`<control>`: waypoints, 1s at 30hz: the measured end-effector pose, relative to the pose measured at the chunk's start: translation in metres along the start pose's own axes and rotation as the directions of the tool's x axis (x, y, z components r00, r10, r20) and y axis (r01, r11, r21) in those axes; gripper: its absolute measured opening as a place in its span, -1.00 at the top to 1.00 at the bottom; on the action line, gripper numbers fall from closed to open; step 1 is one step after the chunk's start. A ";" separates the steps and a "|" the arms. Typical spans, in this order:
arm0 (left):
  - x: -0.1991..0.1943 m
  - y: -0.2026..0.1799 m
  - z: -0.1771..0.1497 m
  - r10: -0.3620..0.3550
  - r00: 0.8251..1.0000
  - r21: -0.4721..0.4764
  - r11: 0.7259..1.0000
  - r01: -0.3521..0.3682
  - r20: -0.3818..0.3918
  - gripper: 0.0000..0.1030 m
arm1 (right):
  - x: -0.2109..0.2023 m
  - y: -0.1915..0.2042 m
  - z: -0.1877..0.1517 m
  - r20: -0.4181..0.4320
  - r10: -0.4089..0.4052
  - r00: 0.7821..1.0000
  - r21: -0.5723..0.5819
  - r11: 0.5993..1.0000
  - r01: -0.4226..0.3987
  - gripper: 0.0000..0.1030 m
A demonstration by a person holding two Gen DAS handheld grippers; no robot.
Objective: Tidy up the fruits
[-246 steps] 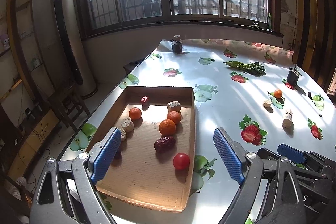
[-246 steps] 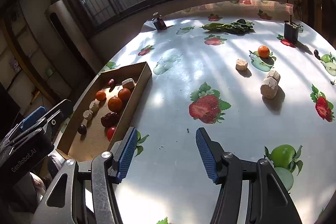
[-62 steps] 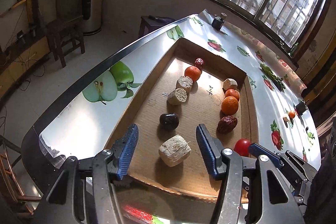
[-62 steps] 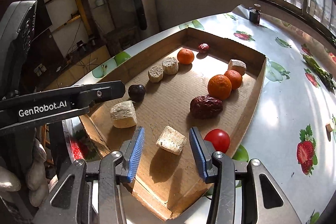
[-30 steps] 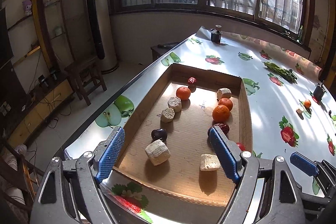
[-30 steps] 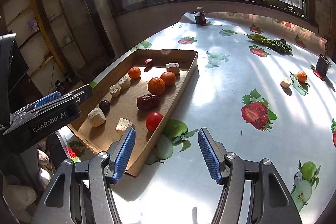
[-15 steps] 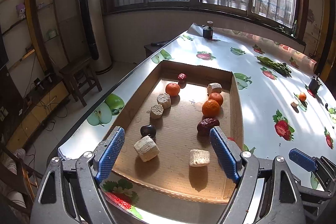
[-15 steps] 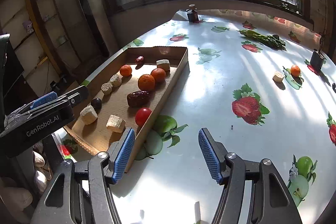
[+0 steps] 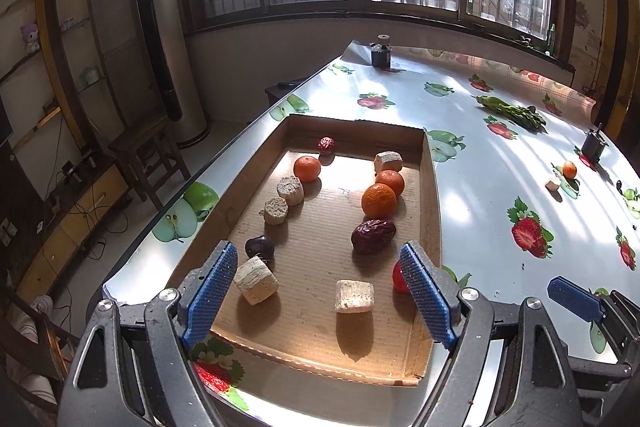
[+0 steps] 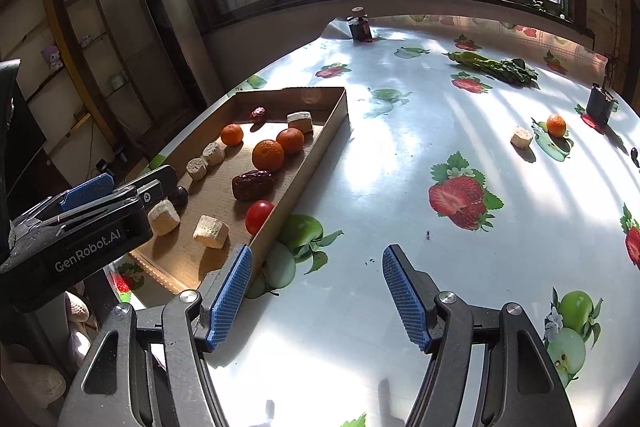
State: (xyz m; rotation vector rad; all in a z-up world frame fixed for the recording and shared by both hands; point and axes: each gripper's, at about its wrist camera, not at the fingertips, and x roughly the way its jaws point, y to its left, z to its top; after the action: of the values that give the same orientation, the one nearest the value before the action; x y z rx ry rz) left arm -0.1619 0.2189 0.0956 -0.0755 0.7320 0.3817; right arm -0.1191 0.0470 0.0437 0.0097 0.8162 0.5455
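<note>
Box, cardboard, centre of the left wrist view, on the table. In it we count three oranges, two red dates, a dark plum, a tomato and five pale chunks.

Left gripper, lower centre of its view: we see its jaws spread wide above the box's near end, nothing between the pads.

Right gripper, lower centre of its view: jaws have just been opening, parted over bare table right of the box, empty.

Upper right of the right wrist view: one small orange and one chunk on the table, well apart from the box.
</note>
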 end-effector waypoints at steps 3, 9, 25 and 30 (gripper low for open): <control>-0.002 -0.004 0.000 0.003 1.000 0.001 1.000 -0.003 0.011 -0.61 | -0.001 -0.004 -0.001 0.002 0.001 1.000 0.008 1.000 -0.001 -0.40; -0.011 -0.006 0.001 0.019 0.998 -0.012 1.000 -0.019 0.061 -0.61 | -0.004 -0.009 -0.002 0.008 -0.011 1.000 0.006 1.000 0.011 -0.42; -0.060 0.025 -0.003 0.092 0.958 -0.168 0.985 -0.047 0.271 -0.99 | -0.019 0.027 -0.004 0.061 -0.043 0.997 -0.137 0.989 0.051 -0.58; -0.059 0.031 -0.007 0.094 0.966 -0.190 0.981 -0.048 0.242 -0.99 | -0.022 0.036 -0.001 0.076 -0.059 0.995 -0.168 0.983 0.071 -0.67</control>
State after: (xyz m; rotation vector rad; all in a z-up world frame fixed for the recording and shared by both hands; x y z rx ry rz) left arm -0.2173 0.2282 0.1318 -0.1718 0.4497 0.5171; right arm -0.1486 0.0682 0.0656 -0.1545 0.6965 0.5485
